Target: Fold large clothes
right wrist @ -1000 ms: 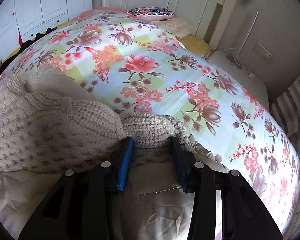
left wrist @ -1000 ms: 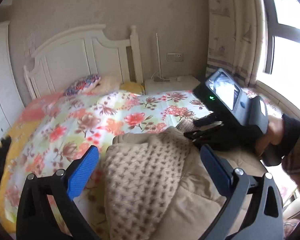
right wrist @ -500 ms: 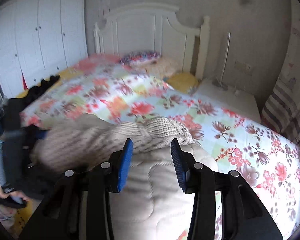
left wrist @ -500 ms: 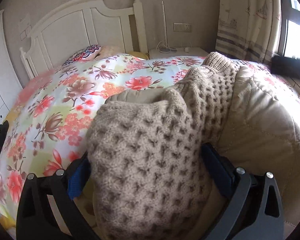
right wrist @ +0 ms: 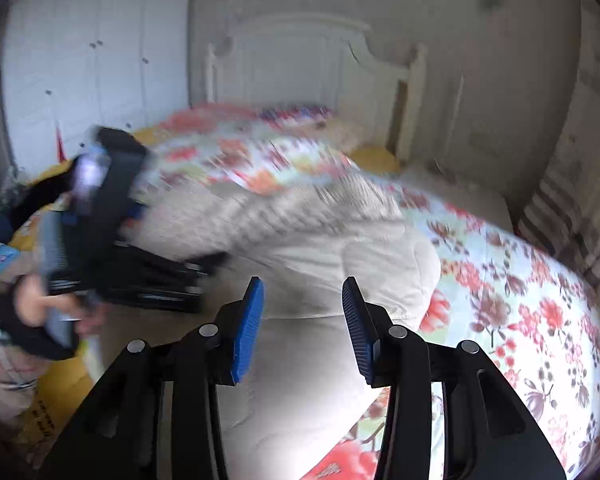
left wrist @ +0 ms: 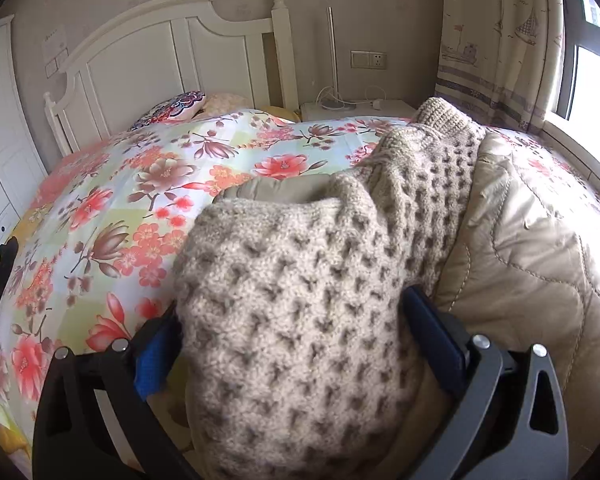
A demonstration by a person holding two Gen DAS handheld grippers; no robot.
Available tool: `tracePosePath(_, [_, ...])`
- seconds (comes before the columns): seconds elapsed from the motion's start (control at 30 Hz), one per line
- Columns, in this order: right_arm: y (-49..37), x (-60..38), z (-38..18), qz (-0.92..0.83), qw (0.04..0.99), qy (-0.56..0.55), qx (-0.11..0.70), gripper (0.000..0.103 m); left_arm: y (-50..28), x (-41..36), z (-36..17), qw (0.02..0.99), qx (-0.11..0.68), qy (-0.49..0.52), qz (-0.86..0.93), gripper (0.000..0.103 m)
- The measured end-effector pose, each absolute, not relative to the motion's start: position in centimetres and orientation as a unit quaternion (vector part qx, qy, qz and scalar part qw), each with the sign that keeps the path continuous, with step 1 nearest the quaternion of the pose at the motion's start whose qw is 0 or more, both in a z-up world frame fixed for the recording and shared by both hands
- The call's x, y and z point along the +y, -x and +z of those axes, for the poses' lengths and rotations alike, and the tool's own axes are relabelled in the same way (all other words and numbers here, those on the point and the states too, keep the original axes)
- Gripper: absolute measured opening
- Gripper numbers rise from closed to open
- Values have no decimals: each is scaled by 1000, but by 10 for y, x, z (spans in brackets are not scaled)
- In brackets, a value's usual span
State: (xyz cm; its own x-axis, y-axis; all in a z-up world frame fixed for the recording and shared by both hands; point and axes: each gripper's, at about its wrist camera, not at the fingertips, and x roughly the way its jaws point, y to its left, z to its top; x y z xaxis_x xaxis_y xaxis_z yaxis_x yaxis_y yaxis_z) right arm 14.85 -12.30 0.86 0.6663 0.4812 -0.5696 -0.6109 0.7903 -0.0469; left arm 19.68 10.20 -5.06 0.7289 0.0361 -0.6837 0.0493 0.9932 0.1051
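Between the L gripper [left wrist: 288, 340] fingers a thick fold of knit sleeve [left wrist: 300, 320] is sitting, filling the whole gap; blue pads [left wrist: 432, 336] are pressing in on both sides, so L is gripping the knit. Sleeve is running fwd and to the right of the fingers, lying over the quilted coat [left wrist: 532, 248]. Coat is resting on the floral bed [left wrist: 148, 184], beyond and left of the fingertips.

R gripper [right wrist: 303, 322] fingers are standing partway apart w/ nothing between them, hovering above the coat [right wrist: 340, 280]. Left of R fingers, L gripper [right wrist: 148, 276] is showing, motion-blurred, at the knit [right wrist: 268, 216]. Headboard [left wrist: 172, 52] is standing far beyond.
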Motion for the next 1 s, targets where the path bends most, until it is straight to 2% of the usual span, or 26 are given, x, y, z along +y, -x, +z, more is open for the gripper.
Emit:
tracePosePath(0.07, [-126, -123, 9, 315, 903, 136, 258, 42, -197, 103, -51, 928, 368, -56, -5, 101])
tracePosePath(0.17, [-119, -107, -34, 296, 888, 189, 297, 43, -197, 102, -52, 928, 367, -58, -6, 101])
tracePosePath(0.23, [-117, -103, -52, 274, 901, 195, 273, 43, -196, 102, -52, 929, 364, -61, -1, 101])
tracePosePath(0.37, [-120, -93, -45, 265, 898, 219, 274, 43, -195, 102, -51, 931, 361, -60, -2, 101])
tracePosePath(0.5, [-118, -104, -40, 268, 909, 177, 265, 44, -186, 109, -41, 934, 354, -30, -23, 101])
tracePosePath(0.6, [-99, -112, -26, 247, 924, 157, 246, 54, -156, 114, -16, 948, 317, -12, -4, 101])
tracePosePath(0.63, [-89, -119, -16, 248, 930, 143, 230, 65, -140, 113, -6, 954, 299, -11, 5, 101])
tracePosePath(0.67, [-75, -126, -5, 239, 940, 125, 208, 84, -122, 111, 4, 960, 281, -11, 13, 101])
tracePosePath(0.7, [-62, -133, 3, 224, 950, 107, 189, 92, -104, 109, 13, 965, 262, -12, 22, 101])
tracePosePath(0.8, [-21, -153, 21, 186, 970, 33, 155, 95, -41, 95, 36, 977, 205, -20, 55, 101])
tracePosePath(0.9, [7, -162, 12, 165, 972, -25, 163, 96, 16, 71, 43, 979, 183, -45, 81, 101])
tracePosePath(1.0, [20, -146, -2, 129, 971, 2, 201, 96, 56, 47, 36, 977, 189, -66, 75, 101])
